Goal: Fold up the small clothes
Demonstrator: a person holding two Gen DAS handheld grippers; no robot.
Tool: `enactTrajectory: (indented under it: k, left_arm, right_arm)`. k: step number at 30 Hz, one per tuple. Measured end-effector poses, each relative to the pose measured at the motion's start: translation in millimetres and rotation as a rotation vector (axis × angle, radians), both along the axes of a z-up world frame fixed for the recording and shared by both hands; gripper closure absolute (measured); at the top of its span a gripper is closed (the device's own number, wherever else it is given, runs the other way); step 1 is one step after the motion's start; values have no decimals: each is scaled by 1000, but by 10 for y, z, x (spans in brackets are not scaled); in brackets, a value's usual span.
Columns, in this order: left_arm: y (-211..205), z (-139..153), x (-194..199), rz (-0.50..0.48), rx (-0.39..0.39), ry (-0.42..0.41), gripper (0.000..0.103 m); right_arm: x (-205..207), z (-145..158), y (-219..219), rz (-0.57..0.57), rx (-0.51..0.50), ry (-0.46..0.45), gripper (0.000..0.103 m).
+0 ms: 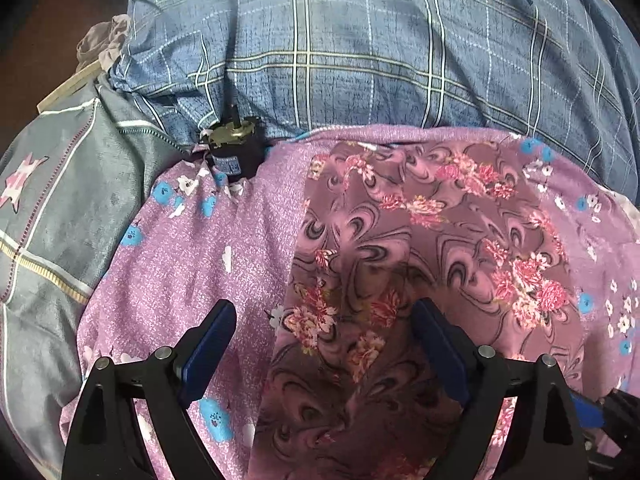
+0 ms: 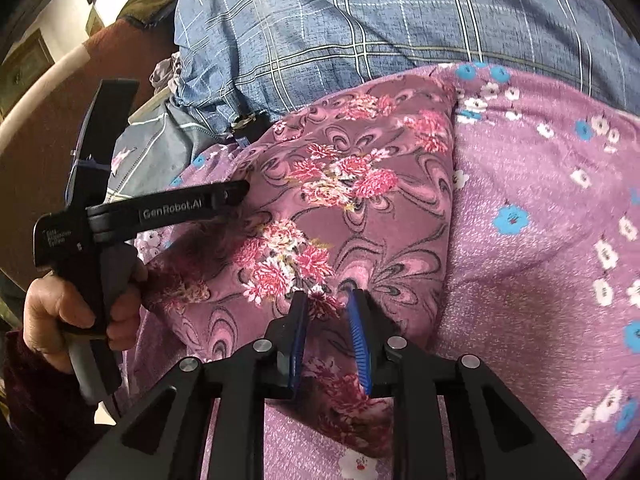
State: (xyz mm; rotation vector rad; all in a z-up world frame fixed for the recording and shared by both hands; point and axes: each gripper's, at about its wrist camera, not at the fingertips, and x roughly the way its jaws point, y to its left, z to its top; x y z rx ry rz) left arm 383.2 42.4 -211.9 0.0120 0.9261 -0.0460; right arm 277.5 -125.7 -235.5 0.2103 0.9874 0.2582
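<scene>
Garment (image 1: 400,240): mauve, pink-flowered, flat | left claw (image 1: 324,316) spread | right claw (image 2: 328,300) pinching it

The small mauve garment (image 1: 400,248) carries pink-and-cream flower clusters among dark swirls. It lies on a lilac speckled bedsheet (image 1: 192,264) dotted with blue and white blossoms, and the blue quilt (image 1: 360,40) shows white-and-yellow checks.

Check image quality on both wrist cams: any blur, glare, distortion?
Left wrist: sharp, strong fisheye curving the blue plaid bedding, dark vignette corners, soft shadow on the floral garment. Right wrist: same bowing, blown-out bright patch at upper left, garment in focus, left gripper crisp.
</scene>
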Motion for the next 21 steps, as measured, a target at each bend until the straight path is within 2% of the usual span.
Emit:
enactTrajectory:
  k: [3,9,21]
  left_arm:
    - [-61,87,-63,-15,20,-52,14]
    - [-146,221,-241,-42,-5,-114,14]
    - [-285,168,-227,-63,30,-95,14]
  right_arm:
    - [-12,96,11,-14,-44,-29,80]
    - [-25,167,-19,-43,-107,-53,77]
    - [-25,179,-1,-55,-143,-51,77]
